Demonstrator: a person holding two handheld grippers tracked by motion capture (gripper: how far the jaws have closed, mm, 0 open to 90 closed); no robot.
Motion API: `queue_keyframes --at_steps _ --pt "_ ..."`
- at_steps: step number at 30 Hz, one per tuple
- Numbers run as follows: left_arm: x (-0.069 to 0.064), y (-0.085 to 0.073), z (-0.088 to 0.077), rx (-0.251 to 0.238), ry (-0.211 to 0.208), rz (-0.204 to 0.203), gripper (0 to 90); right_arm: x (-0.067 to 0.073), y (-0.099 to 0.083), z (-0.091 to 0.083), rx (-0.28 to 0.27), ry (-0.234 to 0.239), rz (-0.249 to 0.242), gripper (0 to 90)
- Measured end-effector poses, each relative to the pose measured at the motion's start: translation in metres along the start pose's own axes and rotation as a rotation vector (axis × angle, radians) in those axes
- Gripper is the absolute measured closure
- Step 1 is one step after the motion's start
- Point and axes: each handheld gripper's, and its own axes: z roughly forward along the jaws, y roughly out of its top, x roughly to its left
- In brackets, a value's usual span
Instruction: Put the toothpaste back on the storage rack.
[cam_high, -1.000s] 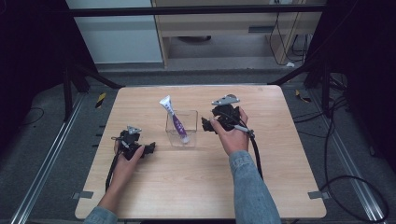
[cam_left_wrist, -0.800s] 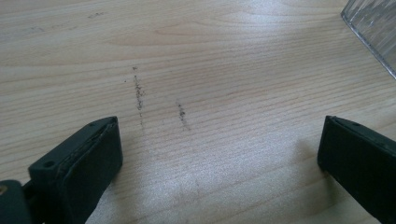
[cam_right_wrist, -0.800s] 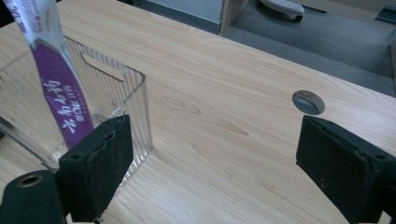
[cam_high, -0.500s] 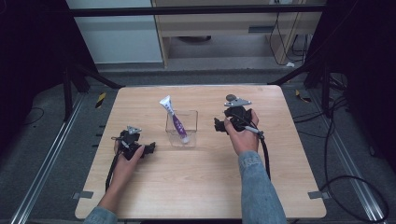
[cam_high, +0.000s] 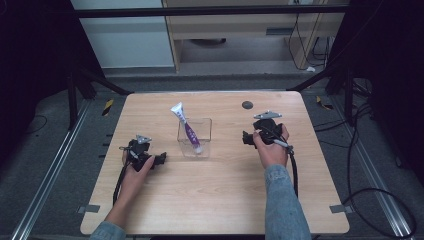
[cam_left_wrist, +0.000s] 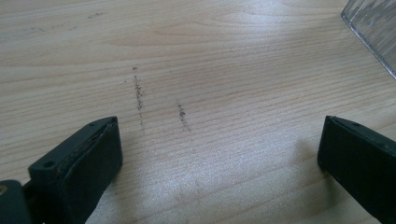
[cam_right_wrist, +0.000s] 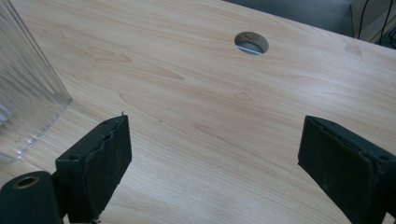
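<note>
Both sets of fingers (cam_right_wrist: 212, 154) wide apart, empty; ease clear of the clear box (cam_high: 195, 137) without nudging the tube (cam_high: 186, 128).

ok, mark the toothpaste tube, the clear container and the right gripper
toothpaste tube (cam_high: 189, 132), high view, on its purple body.
clear container (cam_high: 205, 131), high view, on its right wall.
right gripper (cam_high: 246, 138), high view, between its open jaw tips.

One clear box (cam_high: 195, 137) stands on one wooden table (cam_high: 215, 195), holding one purple-and-white tube (cam_high: 186, 127). Two grippers work the scene, the left (cam_high: 161, 159) and the right (cam_high: 246, 138), each with two black jaws, each held by one hand. One round hole (cam_high: 247, 105) pierces the tabletop.
</note>
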Motion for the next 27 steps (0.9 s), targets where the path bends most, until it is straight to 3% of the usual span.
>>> queue_keyframes --at_steps 12,27 --pt "0.000 0.000 0.000 0.000 0.000 0.000 0.0 -0.017 -0.023 0.007 0.035 -0.013 0.029 9.6" --pt "0.000 0.000 0.000 0.001 0.000 0.001 0.0 -0.015 -0.055 0.030 0.151 -0.022 0.033 9.7"
